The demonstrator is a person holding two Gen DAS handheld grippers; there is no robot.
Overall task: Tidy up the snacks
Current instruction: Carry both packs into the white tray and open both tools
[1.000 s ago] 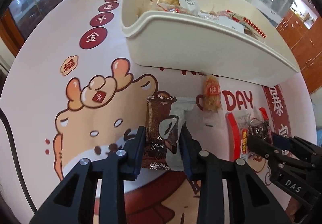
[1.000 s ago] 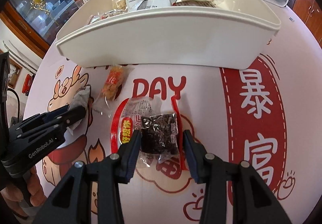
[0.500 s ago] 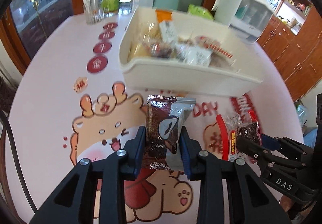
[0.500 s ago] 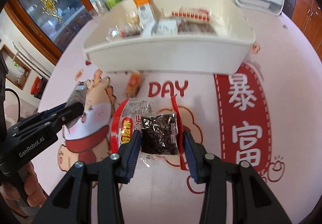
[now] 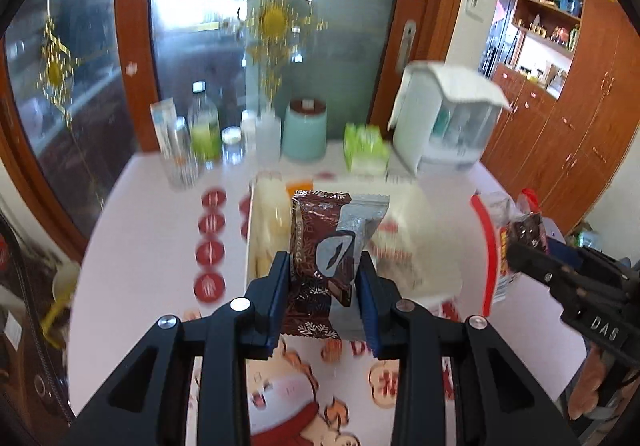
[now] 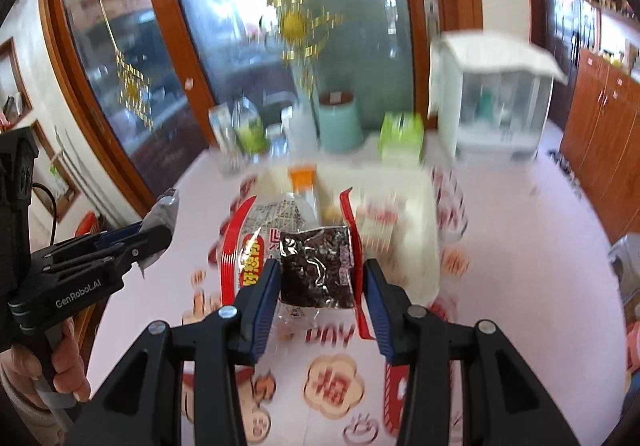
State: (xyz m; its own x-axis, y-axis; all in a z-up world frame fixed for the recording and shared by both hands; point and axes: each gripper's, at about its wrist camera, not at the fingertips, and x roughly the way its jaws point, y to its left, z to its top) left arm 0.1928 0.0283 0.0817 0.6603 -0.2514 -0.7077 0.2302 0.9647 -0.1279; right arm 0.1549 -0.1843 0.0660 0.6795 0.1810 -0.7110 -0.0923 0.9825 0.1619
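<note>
At the table's (image 5: 132, 246) far edge you see a teal canister (image 5: 305, 133), a green-labelled bottle (image 5: 205, 129), a clear glass (image 5: 178, 153) and a green packet (image 5: 366, 149). To their right stands a white lidded dispenser (image 5: 448, 121). Behind them hang gold ornaments (image 6: 298, 25) on a glass door (image 6: 352, 5); wooden cabinets (image 5: 568, 133) line the right wall.

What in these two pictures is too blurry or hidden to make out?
- White bin: contents smeared by motion blur in both views, partly behind the brown snack packet.
- Red-edged snack packet: print blurred; dark packet covers part of it.
- Tablecloth: lettering blurred, cut off by gripper arms.
</note>
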